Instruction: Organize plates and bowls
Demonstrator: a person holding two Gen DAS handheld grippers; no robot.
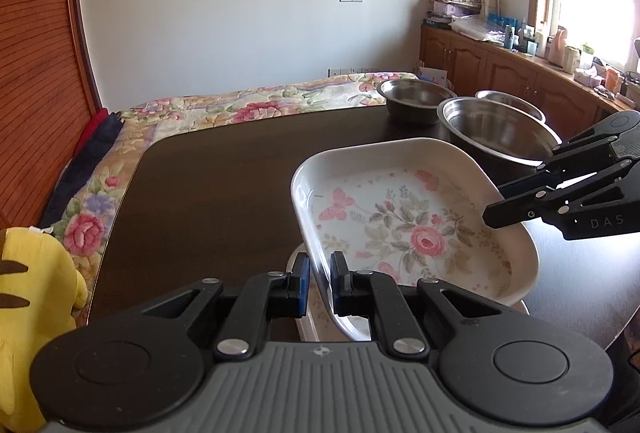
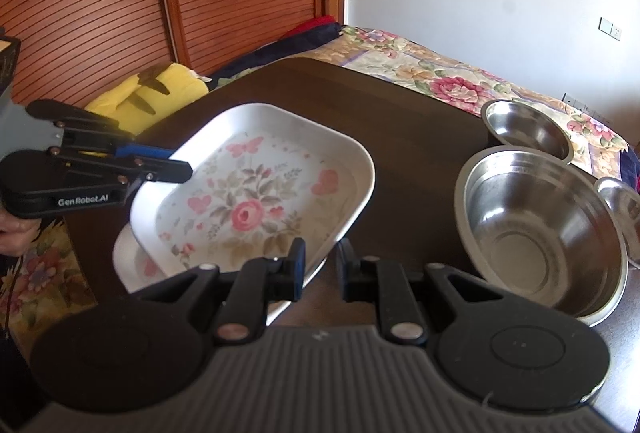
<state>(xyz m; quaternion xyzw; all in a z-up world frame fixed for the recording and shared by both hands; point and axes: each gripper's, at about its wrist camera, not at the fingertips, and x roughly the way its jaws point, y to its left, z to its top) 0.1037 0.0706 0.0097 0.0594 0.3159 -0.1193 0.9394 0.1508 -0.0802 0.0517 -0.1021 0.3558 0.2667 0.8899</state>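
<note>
Rim-clamped by the left tool [image 1: 320, 283], white rectangular floral ceramic plate [image 1: 404, 221] tilts above a second plate [image 2: 122, 265] on the dark counter [image 1: 216, 189]; right tool [image 2: 320, 269] apart at its opposite rim; stiff, glazed-slick, likely breakable, best held by rims.

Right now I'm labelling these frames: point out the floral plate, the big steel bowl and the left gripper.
floral plate [image 1: 420, 237]: left wrist view, on the painted rose at its centre.
big steel bowl [image 2: 532, 257]: right wrist view, on its inner bottom.
left gripper [image 1: 320, 285]: left wrist view, midway between fingertips, at the plate's rim.
</note>
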